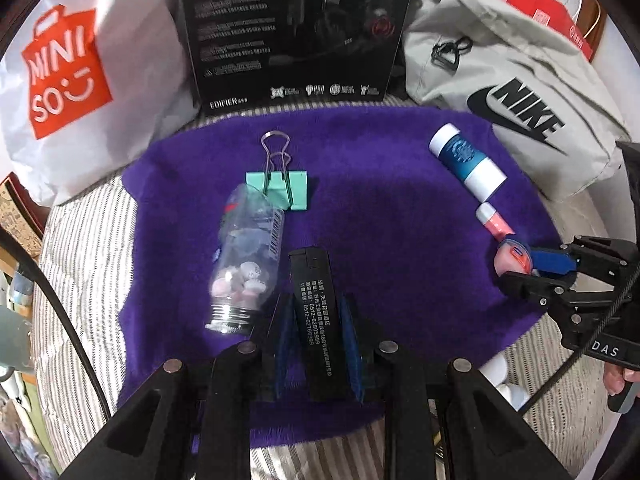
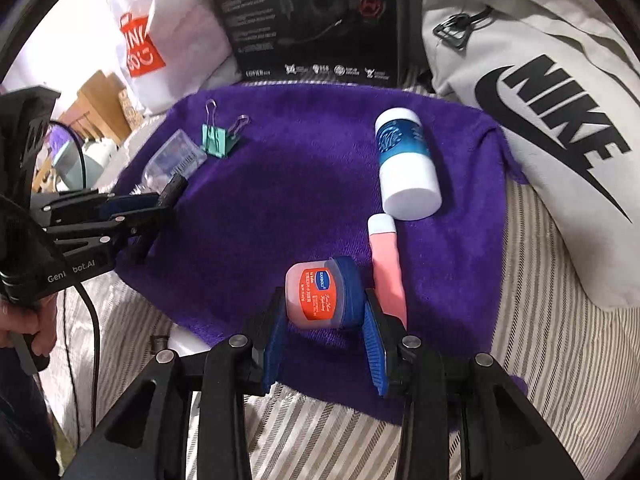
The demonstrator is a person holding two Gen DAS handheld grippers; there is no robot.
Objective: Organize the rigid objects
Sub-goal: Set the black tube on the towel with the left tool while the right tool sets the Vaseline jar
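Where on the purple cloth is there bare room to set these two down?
Best: the wide bare middle of the purple cloth, between the green binder clip and the blue-and-white bottle. Crowded: left edge by the clear bottle, right edge by the pink tube.

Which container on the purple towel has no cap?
The clear plastic bottle holding pinkish pieces: its threaded neck is bare. The blue-and-white bottle, pink tube and small blue-lidded pink jar are all capped.
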